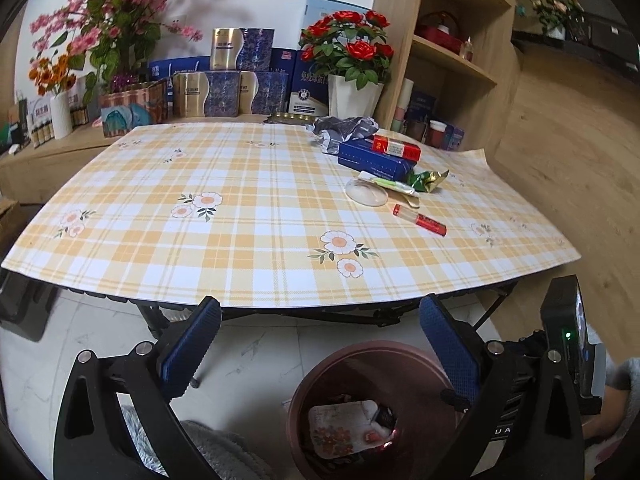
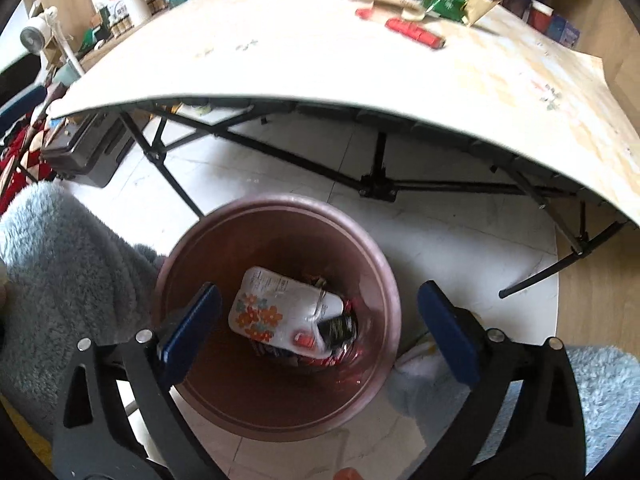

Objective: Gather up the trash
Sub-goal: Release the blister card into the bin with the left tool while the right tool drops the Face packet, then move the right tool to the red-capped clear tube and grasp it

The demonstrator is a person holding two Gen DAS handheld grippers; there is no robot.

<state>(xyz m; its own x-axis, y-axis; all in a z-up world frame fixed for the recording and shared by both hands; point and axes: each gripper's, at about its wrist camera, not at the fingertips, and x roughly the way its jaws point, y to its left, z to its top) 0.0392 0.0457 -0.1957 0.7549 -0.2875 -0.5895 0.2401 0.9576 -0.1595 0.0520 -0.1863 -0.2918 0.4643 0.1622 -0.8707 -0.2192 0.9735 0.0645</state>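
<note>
A brown round bin (image 2: pixel 384 280) stands on the floor below the table's near edge; the same bin (image 1: pixel 320 368) shows in the left wrist view. Inside lie a white flowered pouch (image 2: pixel 276 312) and dark wrappers. My right gripper (image 2: pixel 320 332) hangs open above the bin, nothing between its blue pads. My left gripper (image 1: pixel 320 348) is open and empty, in front of the table. On the checked tablecloth (image 1: pixel 240 220) at the right lie a red lighter (image 1: pixel 420 220), a green wrapper (image 1: pixel 426 180), a clear lid (image 1: pixel 366 192), blue box (image 1: pixel 372 160), red cigarette pack (image 1: pixel 396 147) and crumpled grey foil (image 1: pixel 344 128).
Boxes, flower pots and a white vase (image 1: pixel 62 114) line the back ledge. A wooden shelf unit (image 1: pixel 460 40) stands at the right. Black folding table legs (image 2: pixel 376 184) cross above the bin. Fluffy grey-blue fabric (image 2: pixel 68 272) lies on both sides of the bin.
</note>
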